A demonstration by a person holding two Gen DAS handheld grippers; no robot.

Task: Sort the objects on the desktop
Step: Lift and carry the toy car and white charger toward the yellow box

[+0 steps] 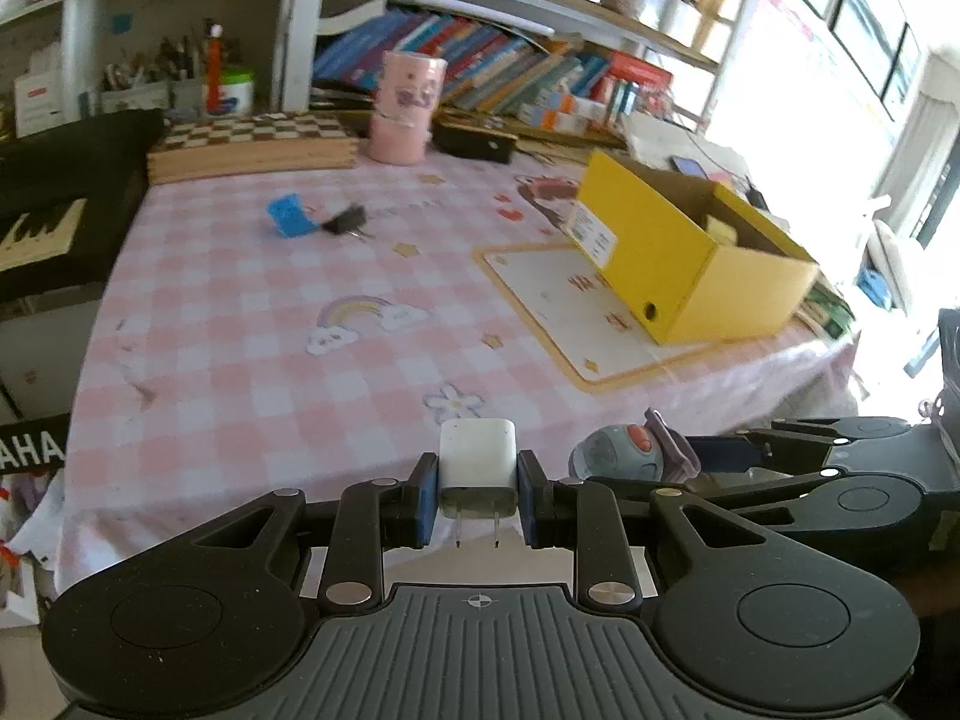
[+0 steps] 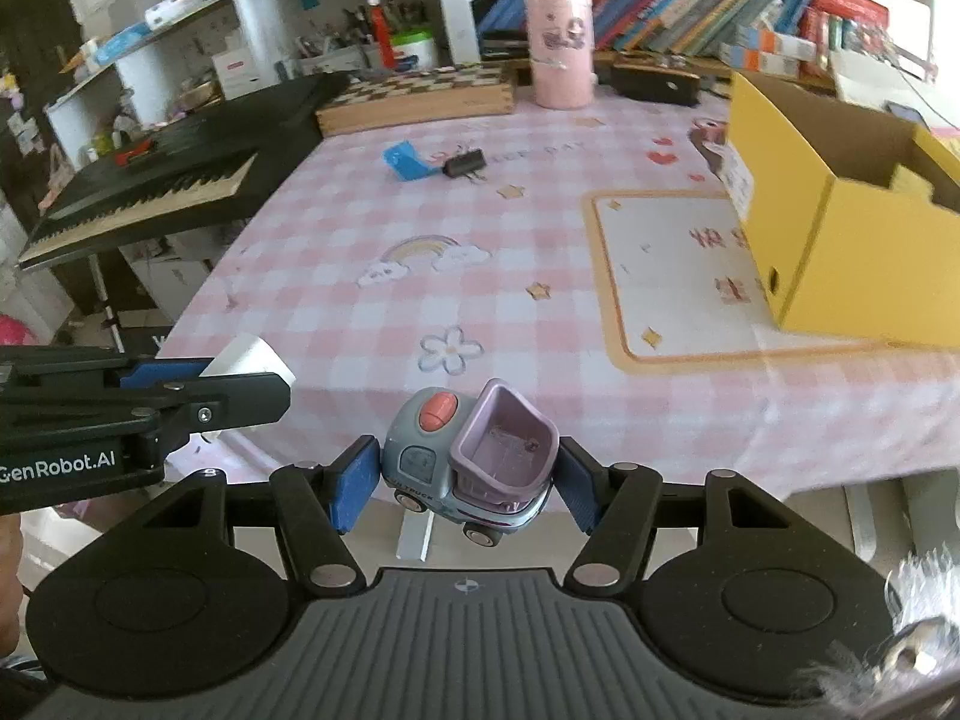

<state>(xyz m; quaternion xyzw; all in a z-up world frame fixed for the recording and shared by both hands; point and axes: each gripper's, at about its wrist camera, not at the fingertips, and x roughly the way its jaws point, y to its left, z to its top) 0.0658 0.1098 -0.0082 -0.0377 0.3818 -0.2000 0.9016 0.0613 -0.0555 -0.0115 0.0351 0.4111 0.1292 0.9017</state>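
Bright daylight, blown-out window glare right, fisheye-bent edges, slight blur

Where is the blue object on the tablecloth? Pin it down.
The blue object lies far back on the pink checked tablecloth, left of centre in both wrist views, right beside the black plug adapter and in front of the chessboard box.

Wrist views, downward over shared tablecloth (image 1: 252, 324)

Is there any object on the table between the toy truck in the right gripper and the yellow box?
Nothing visible. Between the toy truck and the yellow box lie only bare tablecloth and the flat mat.
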